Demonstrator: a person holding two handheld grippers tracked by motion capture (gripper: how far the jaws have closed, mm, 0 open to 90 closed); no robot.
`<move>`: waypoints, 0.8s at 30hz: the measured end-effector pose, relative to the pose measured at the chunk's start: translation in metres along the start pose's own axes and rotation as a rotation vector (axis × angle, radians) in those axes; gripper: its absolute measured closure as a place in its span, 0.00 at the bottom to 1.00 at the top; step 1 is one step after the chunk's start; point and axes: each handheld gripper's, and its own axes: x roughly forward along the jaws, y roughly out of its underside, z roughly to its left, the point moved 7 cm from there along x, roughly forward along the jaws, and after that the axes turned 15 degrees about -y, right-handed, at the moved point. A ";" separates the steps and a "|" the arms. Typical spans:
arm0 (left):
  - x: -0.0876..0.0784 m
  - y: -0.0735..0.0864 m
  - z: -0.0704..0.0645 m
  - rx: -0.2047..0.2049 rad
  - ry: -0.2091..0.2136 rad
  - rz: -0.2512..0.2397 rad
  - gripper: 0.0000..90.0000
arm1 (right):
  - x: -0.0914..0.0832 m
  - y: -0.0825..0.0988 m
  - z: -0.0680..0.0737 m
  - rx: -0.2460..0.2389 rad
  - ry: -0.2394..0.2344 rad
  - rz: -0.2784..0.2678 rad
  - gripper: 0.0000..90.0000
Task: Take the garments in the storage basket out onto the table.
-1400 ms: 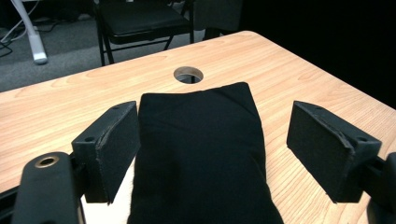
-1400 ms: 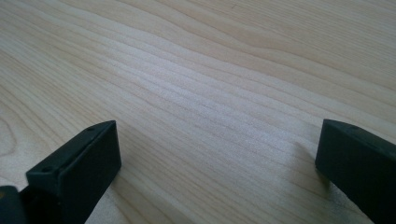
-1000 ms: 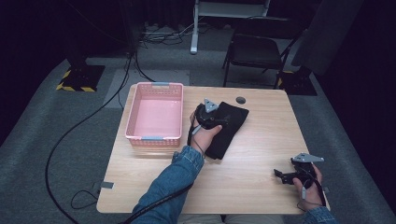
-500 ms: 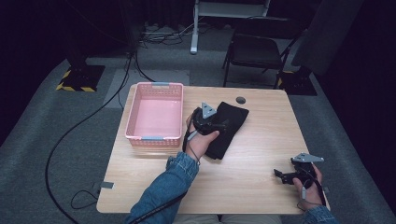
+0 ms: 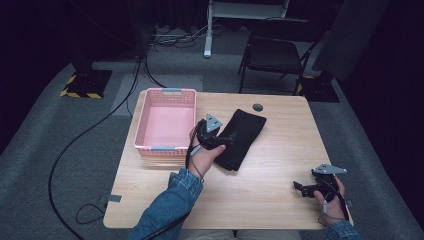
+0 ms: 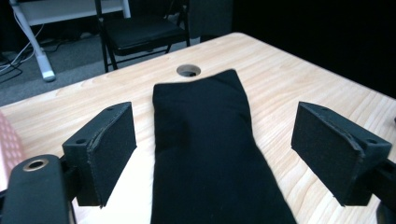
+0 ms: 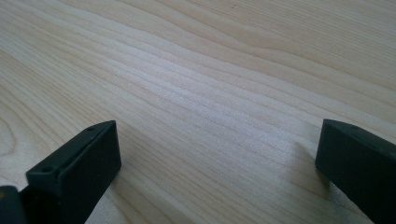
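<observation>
Left gripper point(image 6: 212, 149), jaws spread wide and empty, straddles the folded black cloth point(image 6: 210, 149) beside the pink plastic basket point(image 5: 165, 125); lower squarely before closing. Right gripper point(image 7: 217, 172) hangs wide open, empty, well apart from the basket.

Dark chair point(image 5: 277, 55) beyond the table point(image 5: 280, 170); cables point(image 5: 75, 150) cross grey floor point(image 5: 50, 125).

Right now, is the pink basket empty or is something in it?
Empty. The high view shows the pink basket's bare floor; the black cloth lies outside it on the table.
</observation>
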 end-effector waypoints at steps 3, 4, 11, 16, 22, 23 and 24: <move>-0.004 0.005 0.006 -0.005 -0.008 0.005 0.15 | 0.000 0.000 0.000 0.002 0.001 -0.001 0.00; -0.006 0.006 0.008 -0.005 -0.012 0.004 0.15 | 0.000 0.000 0.000 0.002 0.002 -0.001 0.00; -0.018 0.012 0.019 0.023 -0.049 -0.001 0.15 | 0.000 0.000 0.000 0.002 0.002 -0.001 0.00; -0.028 0.018 0.027 0.019 -0.068 -0.003 0.15 | 0.000 0.000 0.000 0.002 0.003 -0.001 0.00; -0.039 0.025 0.038 0.010 -0.086 0.003 0.15 | 0.000 0.000 0.000 0.002 0.002 -0.001 0.00; -0.041 0.027 0.040 0.008 -0.090 0.003 0.15 | 0.000 0.000 0.000 0.002 0.002 -0.001 0.00; -0.043 0.029 0.042 0.006 -0.092 0.004 0.15 | 0.000 0.000 0.000 0.003 0.002 -0.001 0.00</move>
